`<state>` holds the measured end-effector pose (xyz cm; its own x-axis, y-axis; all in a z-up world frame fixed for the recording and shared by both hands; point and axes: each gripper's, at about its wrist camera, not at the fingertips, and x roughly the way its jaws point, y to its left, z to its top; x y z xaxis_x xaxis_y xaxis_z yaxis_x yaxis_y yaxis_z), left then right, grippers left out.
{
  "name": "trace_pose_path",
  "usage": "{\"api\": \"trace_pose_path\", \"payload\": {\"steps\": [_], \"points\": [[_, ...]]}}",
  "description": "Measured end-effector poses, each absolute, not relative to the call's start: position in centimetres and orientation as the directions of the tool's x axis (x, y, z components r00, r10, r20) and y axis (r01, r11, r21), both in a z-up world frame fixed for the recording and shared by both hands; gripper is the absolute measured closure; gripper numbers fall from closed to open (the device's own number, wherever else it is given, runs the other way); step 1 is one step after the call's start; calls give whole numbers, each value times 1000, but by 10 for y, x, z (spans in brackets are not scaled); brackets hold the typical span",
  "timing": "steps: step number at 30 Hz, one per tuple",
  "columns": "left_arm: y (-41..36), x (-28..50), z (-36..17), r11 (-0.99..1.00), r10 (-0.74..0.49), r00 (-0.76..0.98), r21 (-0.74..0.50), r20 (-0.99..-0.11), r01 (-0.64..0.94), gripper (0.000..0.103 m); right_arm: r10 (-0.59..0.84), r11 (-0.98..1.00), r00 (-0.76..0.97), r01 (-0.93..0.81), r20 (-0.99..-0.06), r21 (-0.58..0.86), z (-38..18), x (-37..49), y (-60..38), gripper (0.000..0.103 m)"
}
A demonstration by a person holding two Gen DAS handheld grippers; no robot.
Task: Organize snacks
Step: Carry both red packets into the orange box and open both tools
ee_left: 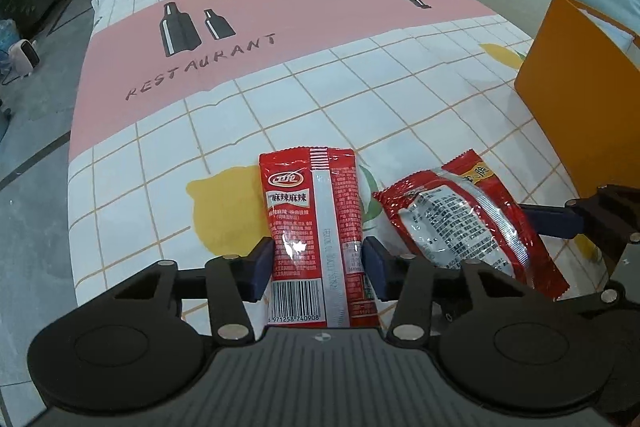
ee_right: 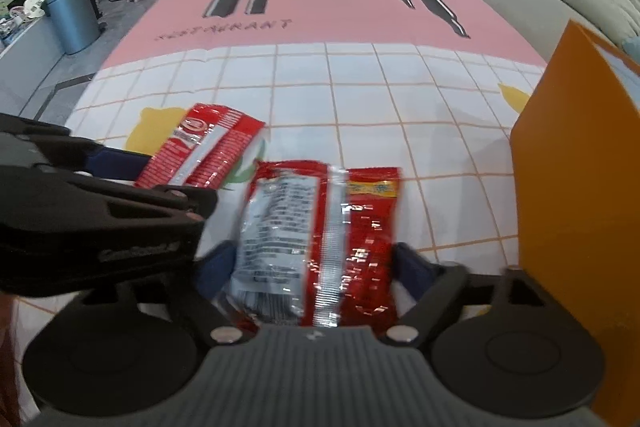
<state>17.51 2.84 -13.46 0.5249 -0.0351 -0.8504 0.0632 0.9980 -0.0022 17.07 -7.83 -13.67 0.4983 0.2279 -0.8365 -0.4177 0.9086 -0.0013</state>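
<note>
- Snacks: two red packets lie flat on the checked tablecloth [ee_left: 360, 75], both near the orange box [ee_left: 580, 99], which stands open-topped at the cloth's edge and looks like the place they are meant to go.
- Orange box: its wall rises just beside the right gripper [ee_right: 316, 263]; a careless swing towards it could knock the box or catch the packet on its rim.
- Wider packet [ee_right: 320, 239]: nearest the box, it sits between the right gripper's jaws, which stand apart. Blur hides whether the pads touch it. Closing on slippery film could buckle it or squeeze it out.
- Narrow packet [ee_left: 316, 227]: beyond the wider one from the box, it is flanked by the left gripper [ee_left: 318, 263], whose blue pads sit right at its edges; I judge them clamped on it, though the hold may be shallow and slip on lifting.
- Both grippers work close together, so lifting at once risks a collision.
</note>
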Motion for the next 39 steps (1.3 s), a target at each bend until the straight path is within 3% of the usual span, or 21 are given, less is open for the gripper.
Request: {"api": "trace_pose_path", "payload": {"steps": [5,13,21,31,39], "points": [[31,171,-132,999,-49,497,-32,-866,43,56,230,908,479,-420,-847,10,-135,171,-79,32],[54,156,-126,977,-151,427,-201,-891,-73,59,269,915,419,-392,-867,95,-128,161,-91,32],[52,119,-95,960,-196,474,-267,-858,-87,60,291,907,466,-413,-836,85,-99,131,-98,32],[32,78,-32,958,-215,591,-284,-777,-25,60,330,908,563,-410,-757,91,-46,82,-123,32],[-14,79,5,951,-295,623,-283,-725,121,60,319,936,620,-325,-717,135,-8,65,-172,32]]}}
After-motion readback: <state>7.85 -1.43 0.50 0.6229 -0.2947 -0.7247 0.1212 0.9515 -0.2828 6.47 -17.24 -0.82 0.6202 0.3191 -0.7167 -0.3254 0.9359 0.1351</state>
